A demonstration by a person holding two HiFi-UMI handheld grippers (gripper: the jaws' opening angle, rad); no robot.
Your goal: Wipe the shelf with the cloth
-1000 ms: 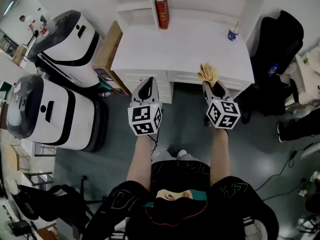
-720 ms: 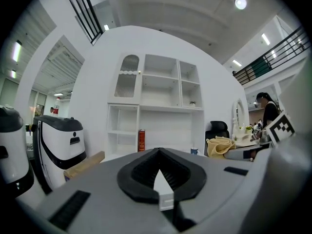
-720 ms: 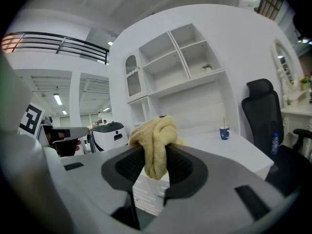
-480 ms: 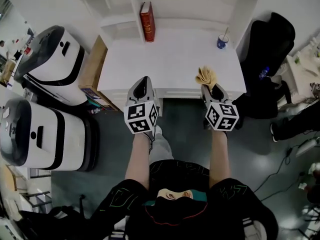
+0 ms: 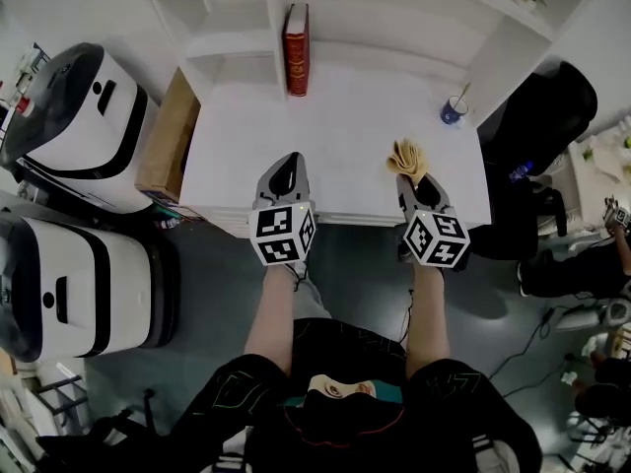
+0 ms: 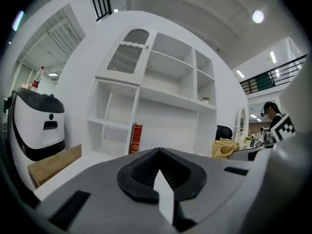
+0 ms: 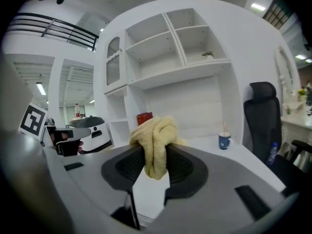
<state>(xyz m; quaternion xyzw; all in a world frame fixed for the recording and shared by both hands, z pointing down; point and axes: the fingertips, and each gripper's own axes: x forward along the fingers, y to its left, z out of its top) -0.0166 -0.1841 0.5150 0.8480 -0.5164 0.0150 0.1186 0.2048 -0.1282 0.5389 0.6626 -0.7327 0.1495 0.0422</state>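
Observation:
A yellow cloth (image 5: 406, 156) bunches out of my right gripper (image 5: 412, 171), which is shut on it above the front edge of the white desk (image 5: 345, 106). In the right gripper view the cloth (image 7: 155, 139) hangs pinched between the jaws. My left gripper (image 5: 286, 162) hovers over the desk's front left, shut and holding nothing; its jaws (image 6: 157, 152) meet in the left gripper view. The white shelf unit (image 5: 237, 39) rises at the back of the desk, and its open compartments (image 6: 165, 99) stand ahead of both grippers.
A red book (image 5: 295, 35) stands upright against the shelf divider. A blue cup (image 5: 454, 112) sits at the desk's back right. A black chair (image 5: 537, 116) is on the right. Two white-and-black machines (image 5: 84, 116) and a brown box (image 5: 163, 136) stand on the left.
The person has stepped closer to the desk, so both grippers now reach over its front edge. The cloth has stayed pinched in the right gripper.

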